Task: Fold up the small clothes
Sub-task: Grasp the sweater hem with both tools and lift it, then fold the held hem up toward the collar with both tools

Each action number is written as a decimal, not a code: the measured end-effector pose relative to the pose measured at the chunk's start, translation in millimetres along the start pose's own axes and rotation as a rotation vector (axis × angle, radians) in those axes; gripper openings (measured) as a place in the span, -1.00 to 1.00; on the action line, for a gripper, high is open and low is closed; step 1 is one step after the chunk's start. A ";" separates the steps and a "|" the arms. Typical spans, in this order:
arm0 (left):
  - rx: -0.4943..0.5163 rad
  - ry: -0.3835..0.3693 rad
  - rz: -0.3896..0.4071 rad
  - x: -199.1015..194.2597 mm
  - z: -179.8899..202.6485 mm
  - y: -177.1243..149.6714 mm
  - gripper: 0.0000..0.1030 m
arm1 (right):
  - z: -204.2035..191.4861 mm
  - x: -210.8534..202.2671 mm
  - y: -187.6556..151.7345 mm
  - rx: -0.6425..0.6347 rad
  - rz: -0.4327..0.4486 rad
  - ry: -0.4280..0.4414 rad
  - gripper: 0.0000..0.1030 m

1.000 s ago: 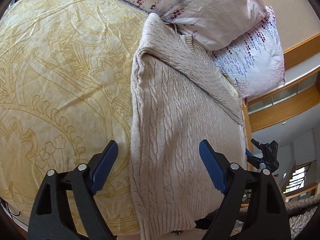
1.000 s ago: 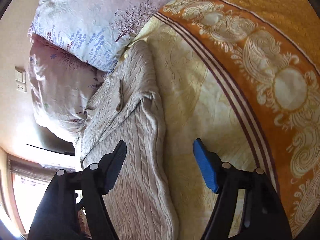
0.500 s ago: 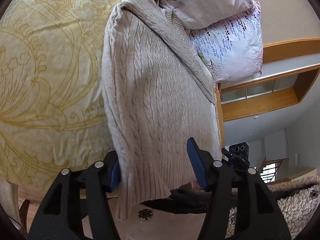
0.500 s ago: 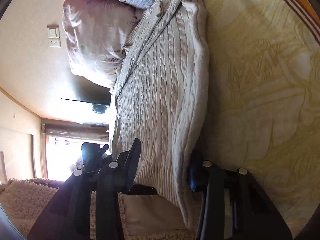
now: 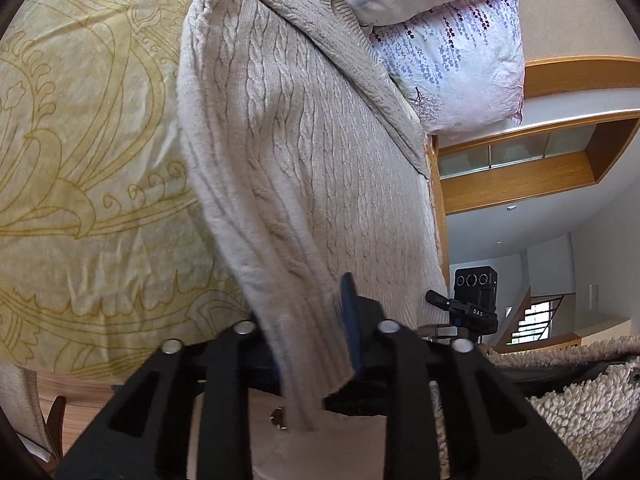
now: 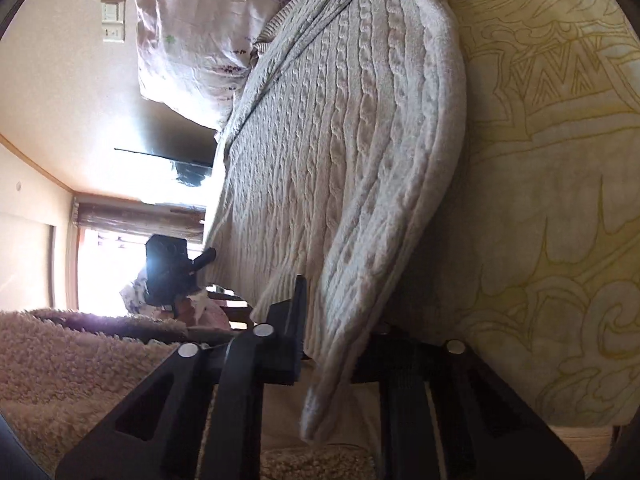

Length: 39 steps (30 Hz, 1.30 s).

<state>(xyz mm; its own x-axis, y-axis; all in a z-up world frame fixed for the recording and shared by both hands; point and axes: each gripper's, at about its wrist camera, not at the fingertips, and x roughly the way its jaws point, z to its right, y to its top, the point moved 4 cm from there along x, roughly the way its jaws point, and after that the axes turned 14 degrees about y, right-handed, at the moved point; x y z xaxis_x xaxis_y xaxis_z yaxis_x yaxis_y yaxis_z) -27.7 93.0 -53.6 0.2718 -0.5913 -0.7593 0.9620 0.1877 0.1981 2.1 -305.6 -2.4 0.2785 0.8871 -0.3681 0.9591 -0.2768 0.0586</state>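
A beige cable-knit sweater (image 5: 304,152) lies lengthwise on a yellow patterned bedspread (image 5: 80,128), neck toward the pillows. My left gripper (image 5: 308,344) is shut on the sweater's ribbed hem at one bottom corner; the hem hangs down between the jaws. In the right wrist view the sweater (image 6: 340,140) runs away from me, and my right gripper (image 6: 340,344) is shut on the hem at the other bottom corner, which droops below the jaws. The bedspread (image 6: 560,200) shows to the right.
Floral pillows (image 5: 460,40) lie at the head of the bed, also seen in the right wrist view (image 6: 192,40). A black camera on a stand (image 5: 474,292) is beyond the bed edge. A shaggy rug (image 5: 580,400) and wooden floor lie below.
Both grippers moved down to the sweater's bottom hem and went from open to shut on it; the hem is now lifted off the bed edge.
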 end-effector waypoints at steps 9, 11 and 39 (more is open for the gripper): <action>0.032 -0.041 0.106 -23.3 -3.9 11.5 -0.88 | -19.7 -6.0 7.2 -0.107 0.115 0.030 -0.86; 0.026 -0.054 0.132 -28.7 -4.0 16.7 -0.88 | -24.6 -9.2 13.0 -0.130 0.144 0.043 -0.86; -0.101 -0.146 0.481 -71.6 12.9 111.6 -0.88 | -66.8 -43.5 103.8 -0.255 0.634 0.210 -0.87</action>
<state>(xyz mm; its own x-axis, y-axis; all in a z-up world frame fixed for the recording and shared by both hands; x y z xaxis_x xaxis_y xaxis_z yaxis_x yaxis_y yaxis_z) 60.6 146.1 30.9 0.6905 -0.5216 -0.5011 0.7221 0.5363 0.4369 92.9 -348.2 81.7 0.7652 0.6437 -0.0065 0.5844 -0.6904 0.4265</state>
